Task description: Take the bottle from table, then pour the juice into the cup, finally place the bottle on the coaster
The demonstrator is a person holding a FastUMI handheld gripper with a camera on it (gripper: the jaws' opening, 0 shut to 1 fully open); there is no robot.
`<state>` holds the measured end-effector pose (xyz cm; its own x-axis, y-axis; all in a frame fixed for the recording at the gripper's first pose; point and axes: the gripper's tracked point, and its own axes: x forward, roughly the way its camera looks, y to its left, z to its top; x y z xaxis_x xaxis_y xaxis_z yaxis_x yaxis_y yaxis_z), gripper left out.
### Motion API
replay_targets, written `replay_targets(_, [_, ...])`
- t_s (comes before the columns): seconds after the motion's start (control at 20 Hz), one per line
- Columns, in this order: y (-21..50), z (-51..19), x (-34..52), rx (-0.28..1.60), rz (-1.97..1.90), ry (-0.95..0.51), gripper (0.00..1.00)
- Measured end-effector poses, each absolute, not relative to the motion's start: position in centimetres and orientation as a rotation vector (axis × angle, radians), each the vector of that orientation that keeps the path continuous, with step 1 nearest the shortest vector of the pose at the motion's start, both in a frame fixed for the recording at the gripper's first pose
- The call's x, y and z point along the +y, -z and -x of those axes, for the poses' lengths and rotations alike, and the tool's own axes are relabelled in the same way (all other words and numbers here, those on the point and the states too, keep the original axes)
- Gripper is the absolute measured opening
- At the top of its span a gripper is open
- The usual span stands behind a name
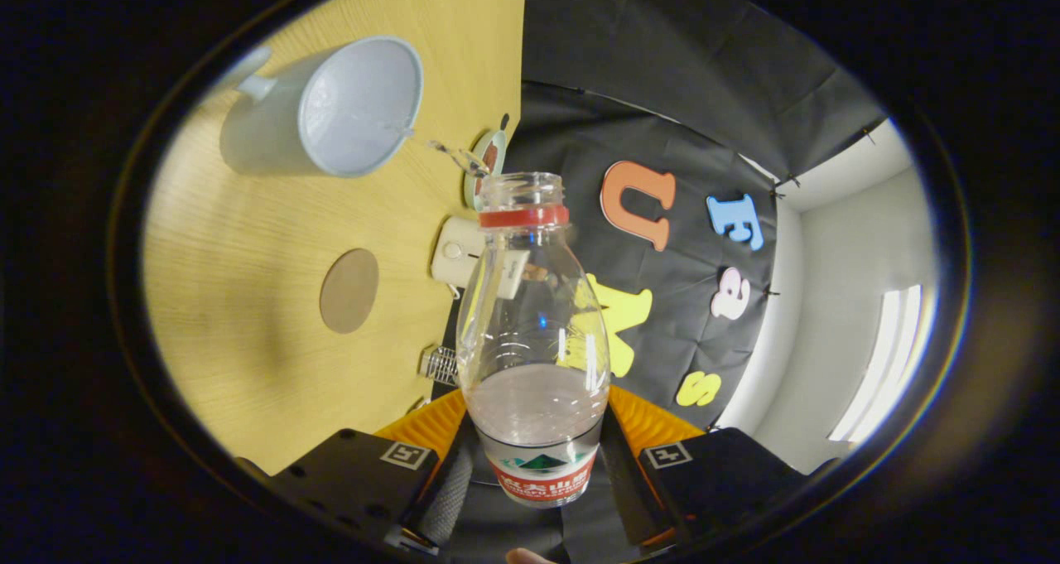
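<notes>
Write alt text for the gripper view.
The gripper fingers clamp an uncapped clear plastic bottle, tipped sideways, some liquid left inside. Beyond it on the wooden table stand a white cup and a round brown coaster.

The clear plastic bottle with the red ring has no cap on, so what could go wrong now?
1. The clear plastic bottle with the red neck ring is tipped and open-topped in the claw; liquid could miss the white cup and wet the wooden table.
2. Both fingers press its smooth lower body, so it might slip or twist.
3. The round brown coaster looks small, so the bottle could land off-centre.
</notes>
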<state>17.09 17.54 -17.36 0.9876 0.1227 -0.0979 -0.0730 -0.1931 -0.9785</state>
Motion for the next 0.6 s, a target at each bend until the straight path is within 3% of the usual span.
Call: replay_targets(0.6, [16.52,-17.22,17.78,-0.06,1.795,-0.177,0.79])
